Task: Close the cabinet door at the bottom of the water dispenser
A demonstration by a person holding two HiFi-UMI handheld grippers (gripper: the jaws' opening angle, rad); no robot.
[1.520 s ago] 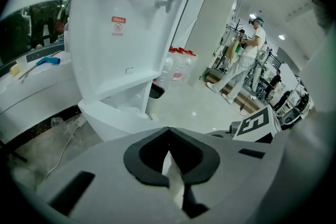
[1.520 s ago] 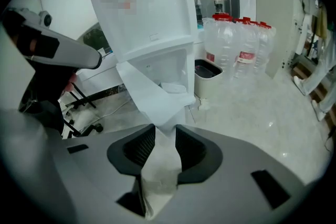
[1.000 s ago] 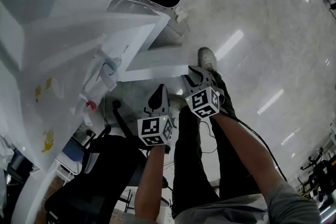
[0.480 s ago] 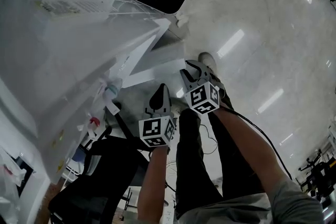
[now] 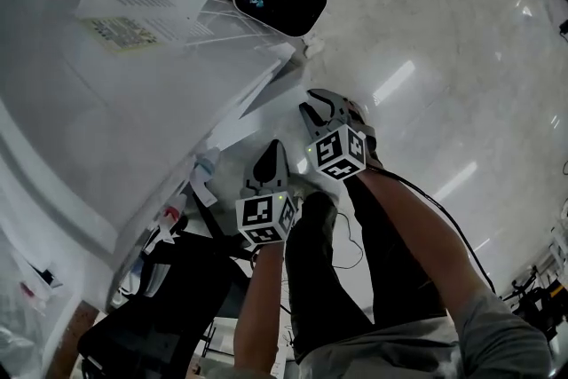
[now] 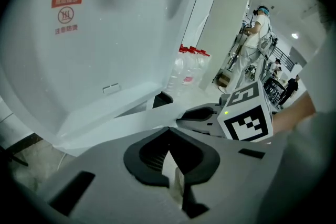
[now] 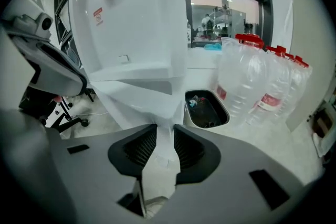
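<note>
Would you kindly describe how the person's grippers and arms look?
Left gripper and right gripper: pale grey shells, black ribbed pads, each bearing a white cube of black square markers. A black cable trails beside the right arm; its sleeve is grey. The right jaws are closing, cabinet door between them.

1. i'm looking down at a pale, glossy floor (image 5: 444,31) that is reflecting streaks of light.
2. the white water dispenser (image 7: 131,18) is standing on it, with a dark-lined waste bin (image 7: 206,109) sitting just beside its base.
3. in the right gripper view, clear red-capped water jugs (image 7: 247,81) are standing right of the bin, and a black office chair (image 7: 52,81) is resting left of the dispenser.
</note>
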